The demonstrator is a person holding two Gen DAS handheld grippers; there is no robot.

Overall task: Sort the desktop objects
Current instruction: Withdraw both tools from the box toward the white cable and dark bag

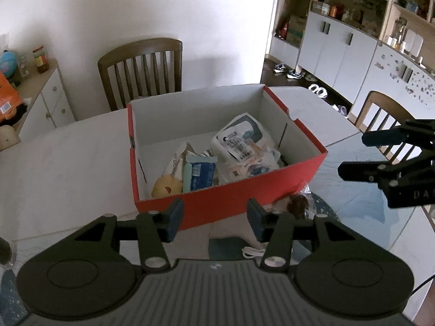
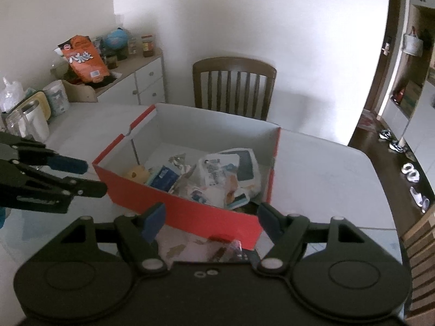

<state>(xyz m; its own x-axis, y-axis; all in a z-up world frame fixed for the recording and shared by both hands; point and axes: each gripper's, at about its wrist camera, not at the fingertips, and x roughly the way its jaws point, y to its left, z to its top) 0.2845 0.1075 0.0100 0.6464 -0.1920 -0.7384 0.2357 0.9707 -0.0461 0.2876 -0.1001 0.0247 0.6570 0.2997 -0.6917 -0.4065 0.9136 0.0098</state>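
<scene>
Both claws hang empty with their jaws spread apart: the left claw [image 1: 214, 217] hovers low in front of the red cardboard box [image 1: 217, 203], and the right claw [image 2: 210, 224] hovers at the box's other near corner. Inside the box lie a white printed pouch [image 1: 244, 141], a blue tissue pack [image 1: 202, 172], a yellow round toy-like piece [image 1: 165, 187] and some crumpled wrappers. On the worktop [image 1: 68, 157] just outside the box's near wall there remains a clear crinkled packet with something brown inside [image 2: 225, 247], seen from the left wrist beside the box corner [image 1: 297, 205]. That packet looks like the next thing to sort. It is probably very light, soft and slippery, so it may slide on the glossy surface or crumple away from the pads. Pinching it across a bunched fold or the bulk of its contents, not a flat edge, seems safest. A white cord [image 1: 251, 252] lies below the left claw; it would be limp and best taken at its coiled middle.
</scene>
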